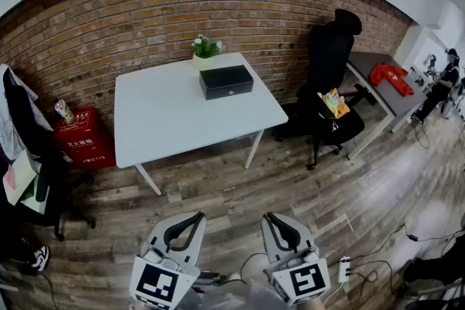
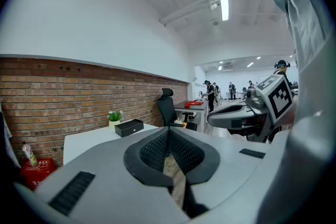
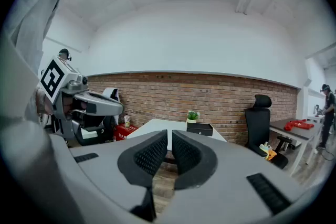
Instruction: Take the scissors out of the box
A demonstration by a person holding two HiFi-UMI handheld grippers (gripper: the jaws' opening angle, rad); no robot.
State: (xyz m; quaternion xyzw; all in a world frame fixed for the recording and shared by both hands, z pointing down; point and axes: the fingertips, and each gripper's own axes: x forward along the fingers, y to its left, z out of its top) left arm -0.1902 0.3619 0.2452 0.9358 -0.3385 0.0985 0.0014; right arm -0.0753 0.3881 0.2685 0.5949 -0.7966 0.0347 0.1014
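No scissors show in any view; judging by the task they lie inside the black box (image 1: 226,81), which looks closed and sits on the far right part of the white tabletop (image 1: 167,120), just in front of a small potted plant (image 1: 205,48) by the brick wall. The box is well apart from both grippers, with a stretch of wooden floor (image 1: 218,189) and the near half of the tabletop between them. The left gripper (image 1: 186,226) and the right gripper (image 1: 282,227) hang side by side over the floor at the near edge of the head view, both pointing roughly toward the table. The left jaws meet at the tips and hold nothing; the right jaws are all but together, with only a thin slit between them and nothing in it. The task seems to be at its very start, in the approach, with the box untouched. The next move probably calls for walking up to the table, spreading the jaws, and raising the lid with one gripper so the other can reach in. A black office chair (image 1: 330,76) stands to the right of the table, clear of the direct path.
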